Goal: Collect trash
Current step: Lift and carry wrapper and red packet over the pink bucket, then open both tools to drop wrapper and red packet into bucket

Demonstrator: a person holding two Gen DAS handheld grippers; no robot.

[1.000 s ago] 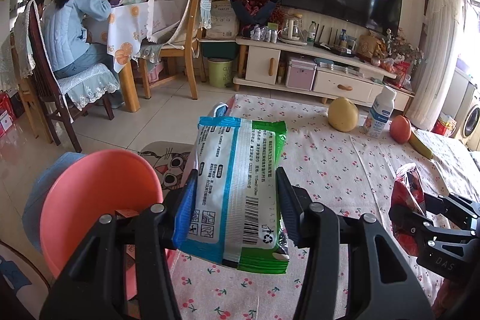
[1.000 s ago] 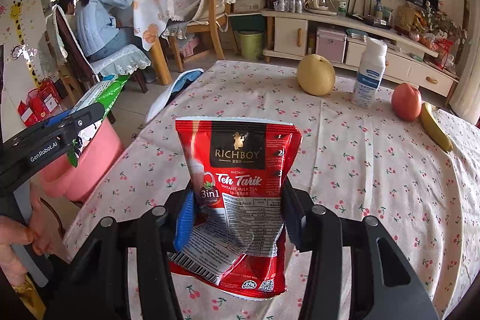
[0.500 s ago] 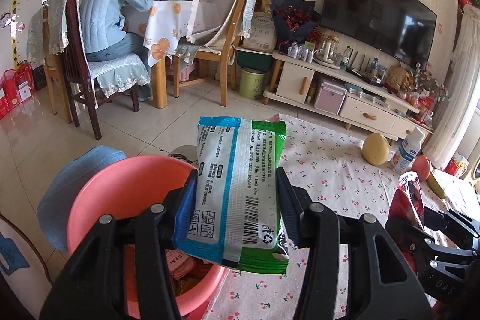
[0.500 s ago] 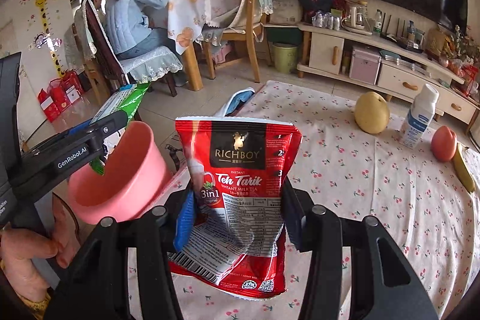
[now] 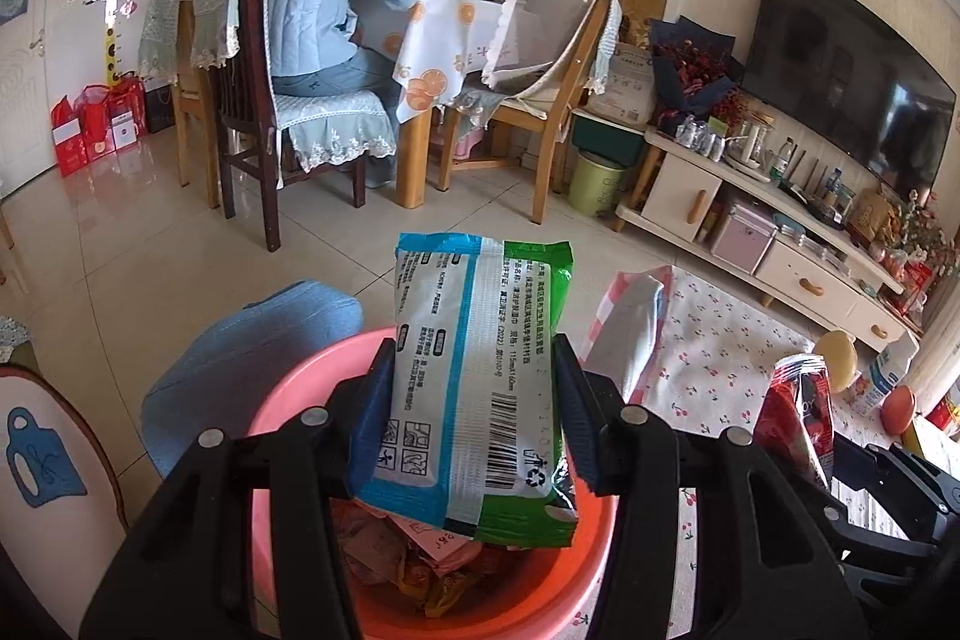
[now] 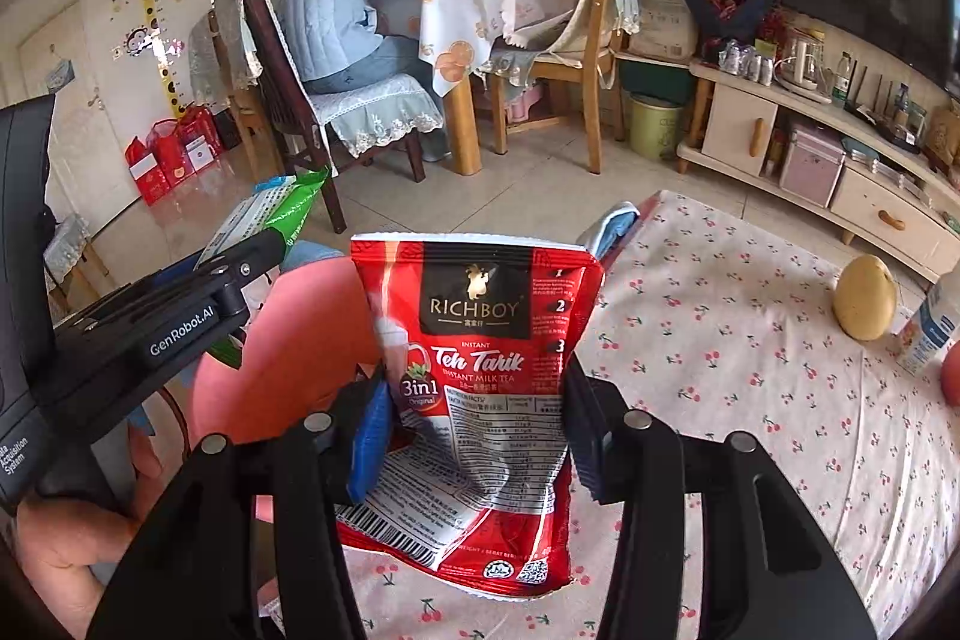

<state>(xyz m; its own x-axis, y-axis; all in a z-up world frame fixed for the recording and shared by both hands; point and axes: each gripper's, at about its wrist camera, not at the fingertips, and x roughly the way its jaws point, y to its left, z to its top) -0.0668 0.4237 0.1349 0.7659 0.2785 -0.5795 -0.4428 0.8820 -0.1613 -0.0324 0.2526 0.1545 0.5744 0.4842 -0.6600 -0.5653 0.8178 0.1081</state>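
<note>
My left gripper (image 5: 474, 424) is shut on a green and blue wipes packet (image 5: 480, 376) and holds it right above the pink bin (image 5: 288, 400), which holds several wrappers (image 5: 420, 562). My right gripper (image 6: 474, 430) is shut on a red Teh Tarik milk tea pouch (image 6: 480, 400) over the table's left edge, beside the pink bin (image 6: 300, 340). The left gripper with its green packet (image 6: 282, 214) shows at the left of the right wrist view. The red pouch (image 5: 792, 418) shows at the right of the left wrist view.
The table has a cherry-print cloth (image 6: 750, 370) with a yellow pear (image 6: 864, 298), a white bottle (image 6: 930, 328) and a red apple (image 6: 951, 382). A blue stool (image 5: 240, 364) stands by the bin. A person sits at a dining table (image 5: 324, 10) behind.
Both grippers have swung left with their packets. The left gripper has moved from over the table to above the pink bin, whose contents now show. The right gripper now nears the bin.
</note>
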